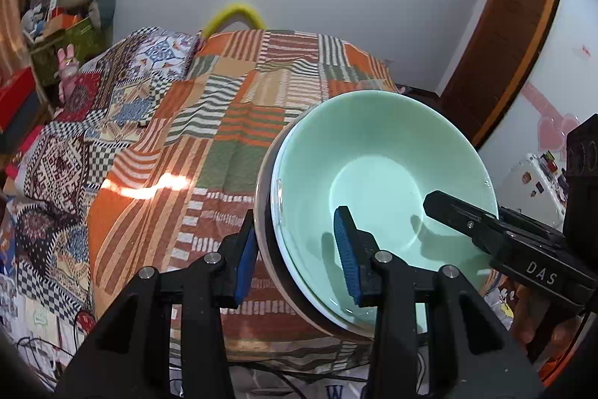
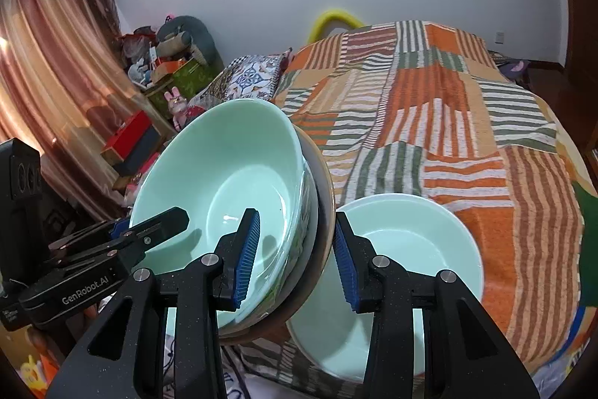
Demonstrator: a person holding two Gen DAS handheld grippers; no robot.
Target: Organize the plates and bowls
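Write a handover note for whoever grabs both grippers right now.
Left gripper: shut on the rim of the stack of nested pale green ceramic bowls.
Right gripper: shut on the opposite rim of that stack, which hangs tilted above the striped orange patchwork blanket.
Second pale green bowl sits alone on the blanket near the right gripper.
Done: the bowls are nested.
Left: set the stack down; where it goes isn't visible.
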